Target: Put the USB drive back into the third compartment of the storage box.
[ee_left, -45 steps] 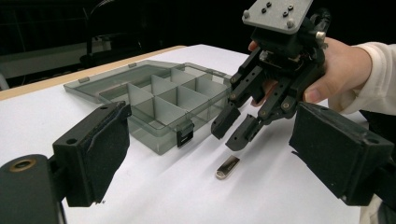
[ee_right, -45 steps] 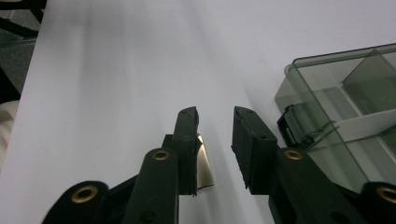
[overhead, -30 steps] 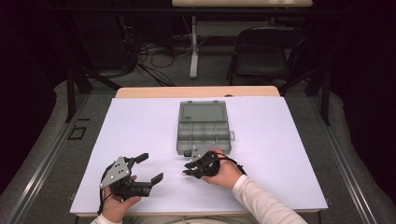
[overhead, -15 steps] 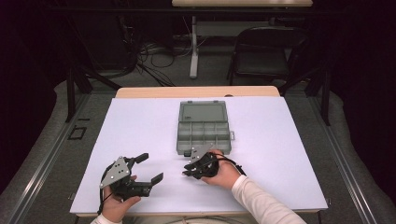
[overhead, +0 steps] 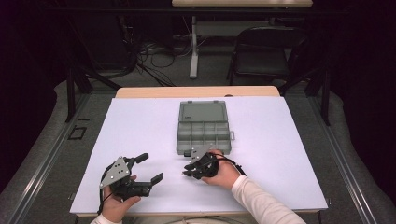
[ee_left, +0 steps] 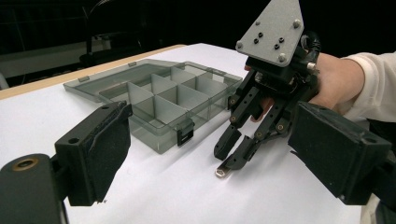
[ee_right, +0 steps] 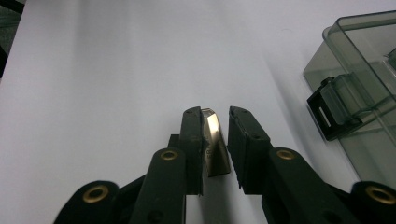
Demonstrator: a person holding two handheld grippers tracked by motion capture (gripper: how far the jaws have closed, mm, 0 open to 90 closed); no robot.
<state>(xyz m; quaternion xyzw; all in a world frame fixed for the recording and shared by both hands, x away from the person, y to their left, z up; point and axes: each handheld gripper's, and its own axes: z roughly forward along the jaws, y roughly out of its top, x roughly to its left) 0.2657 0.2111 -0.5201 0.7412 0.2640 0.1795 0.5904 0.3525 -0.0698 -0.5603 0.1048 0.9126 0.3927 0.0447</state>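
Now right tool (ee_right: 215,135) straddles metal piece (ee_right: 214,149) beside organizer box (overhead: 203,127) front edge.

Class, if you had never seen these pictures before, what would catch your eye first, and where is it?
First, the open grey compartment box at mid-table on the white sheet. Next, the right gripper just before its near edge, jaws around a small shiny metal piece. The left gripper is wide open, near-left.

A white tabletop (overhead: 140,140) with a light wooden strip along its far edge stands on a grey floor (overhead: 46,140). Beyond the far edge sit a dark folding chair (overhead: 261,56), a white table leg (overhead: 193,46) and tangled black cables (overhead: 144,53). The surrounding room is dark.
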